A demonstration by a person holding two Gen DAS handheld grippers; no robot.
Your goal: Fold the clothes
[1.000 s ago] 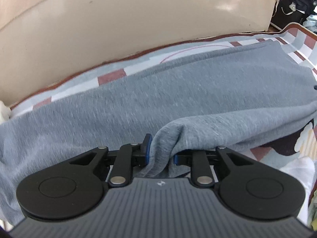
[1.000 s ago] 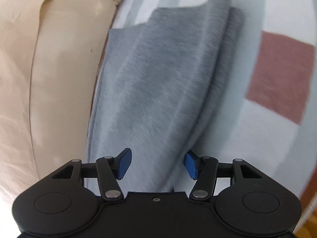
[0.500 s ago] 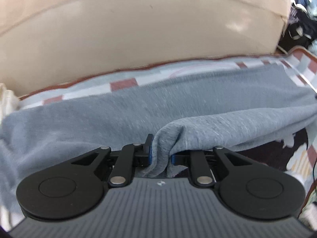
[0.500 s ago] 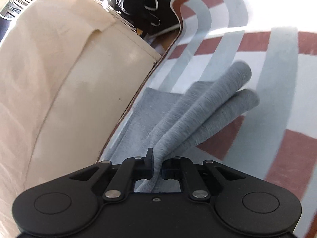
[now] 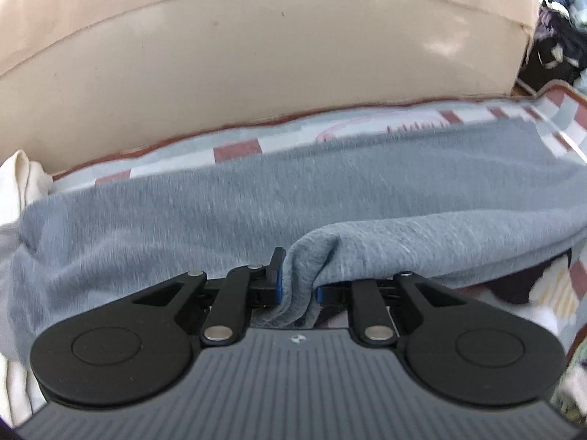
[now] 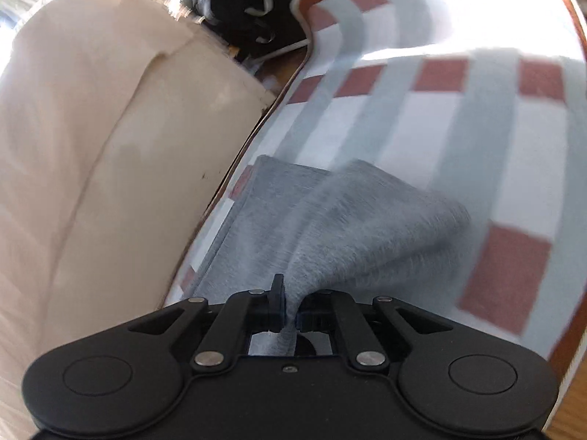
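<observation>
A grey knit garment (image 5: 293, 198) lies stretched across a checked blanket (image 5: 234, 152) in the left wrist view. My left gripper (image 5: 296, 286) is shut on a bunched fold of its near edge, which is lifted off the blanket. In the right wrist view the same grey garment (image 6: 330, 220) rises in folds from the checked blanket (image 6: 414, 139) to my right gripper (image 6: 290, 310), which is shut on a pinch of the cloth. The far end of the garment still rests on the blanket.
A beige sofa (image 5: 256, 55) runs along the far edge of the blanket; in the right wrist view the sofa (image 6: 91, 146) stands on the left. Dark clutter (image 6: 249, 3) lies past its end. White cloth (image 5: 22, 179) sits at the left.
My right gripper closed on the grey cloth and lifted it, so the folds now rise from the blanket. My left gripper kept its grip and rose a little with the fold.
</observation>
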